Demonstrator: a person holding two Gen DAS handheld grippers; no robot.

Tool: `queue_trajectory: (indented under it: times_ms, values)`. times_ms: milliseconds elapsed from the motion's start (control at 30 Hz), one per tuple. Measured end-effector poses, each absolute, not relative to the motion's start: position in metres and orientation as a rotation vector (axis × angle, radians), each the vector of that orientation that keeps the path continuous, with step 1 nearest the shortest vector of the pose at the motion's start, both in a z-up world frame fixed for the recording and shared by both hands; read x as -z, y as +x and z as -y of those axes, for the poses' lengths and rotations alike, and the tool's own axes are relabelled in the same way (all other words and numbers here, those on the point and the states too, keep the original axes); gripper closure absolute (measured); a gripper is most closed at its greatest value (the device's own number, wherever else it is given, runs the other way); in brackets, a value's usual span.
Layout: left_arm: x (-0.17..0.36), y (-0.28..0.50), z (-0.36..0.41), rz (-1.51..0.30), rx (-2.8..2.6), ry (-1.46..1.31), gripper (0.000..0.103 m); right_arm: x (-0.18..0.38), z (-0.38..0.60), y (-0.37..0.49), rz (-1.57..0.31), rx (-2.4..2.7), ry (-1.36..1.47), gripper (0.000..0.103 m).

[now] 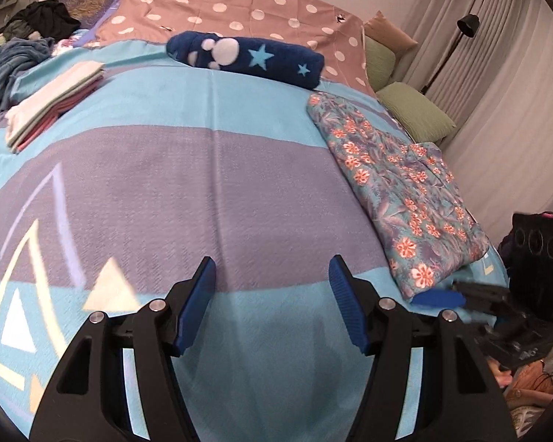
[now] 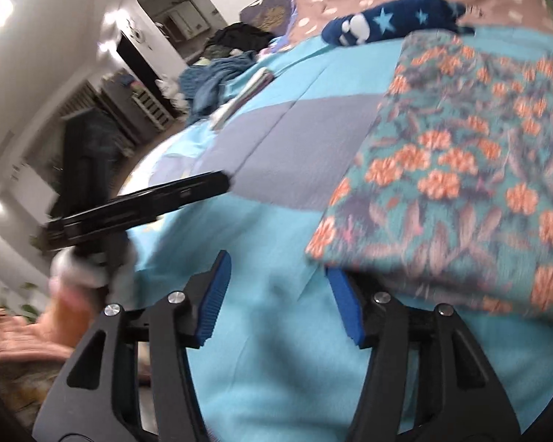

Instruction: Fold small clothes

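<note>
A folded floral garment (image 1: 394, 188) in teal with orange flowers lies on the right side of the bed. My left gripper (image 1: 272, 280) is open and empty, over the blue and purple bedspread (image 1: 188, 169), left of the garment. My right gripper (image 2: 278, 276) is open, low at the garment's near corner (image 2: 461, 169); its right finger (image 2: 344, 305) sits just under the garment's edge. The right gripper also shows in the left wrist view (image 1: 438, 298) at that corner. The left gripper shows in the right wrist view (image 2: 136, 202) as a dark blurred bar.
A stack of folded cloths (image 1: 51, 103) lies at the far left of the bed. A rolled navy blanket with stars (image 1: 247, 59) lies across the far side. A heap of clothes (image 1: 14, 59) is at the far left corner. Green pillows (image 1: 413, 110) and curtains are at the right.
</note>
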State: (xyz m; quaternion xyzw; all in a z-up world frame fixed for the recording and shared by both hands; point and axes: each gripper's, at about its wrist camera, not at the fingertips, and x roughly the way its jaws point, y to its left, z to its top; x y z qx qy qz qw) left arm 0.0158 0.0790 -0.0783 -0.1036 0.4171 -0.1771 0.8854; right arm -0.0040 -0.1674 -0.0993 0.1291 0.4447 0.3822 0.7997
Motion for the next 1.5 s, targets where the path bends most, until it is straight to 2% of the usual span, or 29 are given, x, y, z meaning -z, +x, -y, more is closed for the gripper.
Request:
queue_trajectory:
  times_ms: [167,267,333,367,400,533,600,633,833,933,1000,1067,1133,1300,1500]
  values:
    - [0.063,0.024,-0.041,-0.824,0.498,-0.141,0.039,0.073,0.218,-0.024,-0.808,-0.670,0.306,0.070]
    - [0.056,0.025,-0.009,-0.800,0.618,-0.107,0.053,0.064,0.267,-0.025,-0.728,-0.522,0.378,0.075]
    - [0.057,0.027,0.017,-0.802,0.712,-0.076,0.057,0.076,0.290,-0.017,-0.763,-0.354,0.356,0.075]
    - [0.061,0.029,0.029,-0.823,0.741,-0.052,0.057,0.086,0.299,-0.014,-0.790,-0.216,0.289,0.081]
    - [0.074,0.033,0.046,-0.872,0.747,-0.018,0.057,0.096,0.303,-0.011,-0.812,-0.116,0.220,0.103]
    - [0.082,0.024,0.064,-0.851,0.708,0.096,0.050,0.094,0.307,-0.021,-0.784,-0.154,0.227,0.099]
    - [0.077,0.025,0.064,-0.864,0.702,0.102,0.050,0.084,0.303,-0.021,-0.766,-0.173,0.213,0.087]
    - [0.074,0.026,0.064,-0.870,0.700,0.095,0.050,0.078,0.302,-0.021,-0.748,-0.196,0.216,0.086]
    - [0.056,0.039,0.062,-0.844,0.728,-0.032,0.050,0.049,0.295,0.026,-0.706,-0.301,0.228,0.086]
    - [0.073,0.047,0.075,-0.896,0.714,0.022,0.050,0.068,0.298,0.055,-0.809,-0.253,0.254,0.086]
    - [0.084,0.045,0.077,-0.882,0.705,0.036,0.050,0.095,0.307,0.069,-0.892,-0.190,0.271,0.099]
    - [0.081,0.042,0.077,-0.867,0.701,0.056,0.050,0.091,0.314,0.065,-0.871,-0.213,0.310,0.100]
    - [0.076,0.041,0.075,-0.867,0.706,0.056,0.050,0.084,0.314,0.061,-0.863,-0.226,0.299,0.096]
    - [0.059,0.056,0.066,-0.841,0.690,0.015,0.050,0.054,0.311,0.061,-0.787,-0.254,0.207,0.078]
    - [0.046,0.099,0.070,-0.821,0.607,0.041,0.050,0.047,0.316,0.107,-0.802,-0.242,0.211,0.077]
